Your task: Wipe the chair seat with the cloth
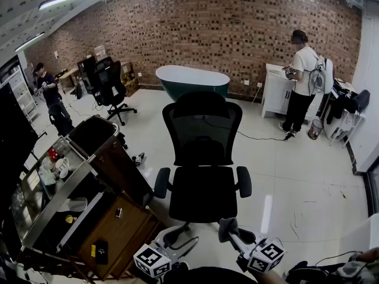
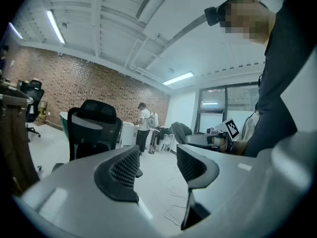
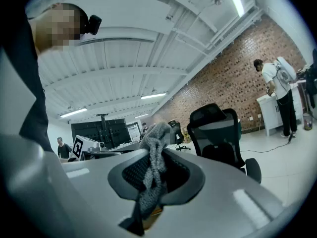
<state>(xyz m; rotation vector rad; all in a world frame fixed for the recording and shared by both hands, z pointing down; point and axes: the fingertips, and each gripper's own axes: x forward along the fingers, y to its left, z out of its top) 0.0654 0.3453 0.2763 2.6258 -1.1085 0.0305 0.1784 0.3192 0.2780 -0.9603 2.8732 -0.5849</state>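
Right gripper view: right claw clamped on bunched grey cloth, tail dangling. Left claw parted, empty. Chair seat just ahead, not yet touched. Risk of losing cloth to wiping drag, given narrow pinch; likewise of shoving the chair off.

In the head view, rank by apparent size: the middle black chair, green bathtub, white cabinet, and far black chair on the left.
1. Middle black chair: largest, but nearest the camera.
2. Green bathtub.
3. Far black chair and white cabinet look about alike, so they are not ranked.
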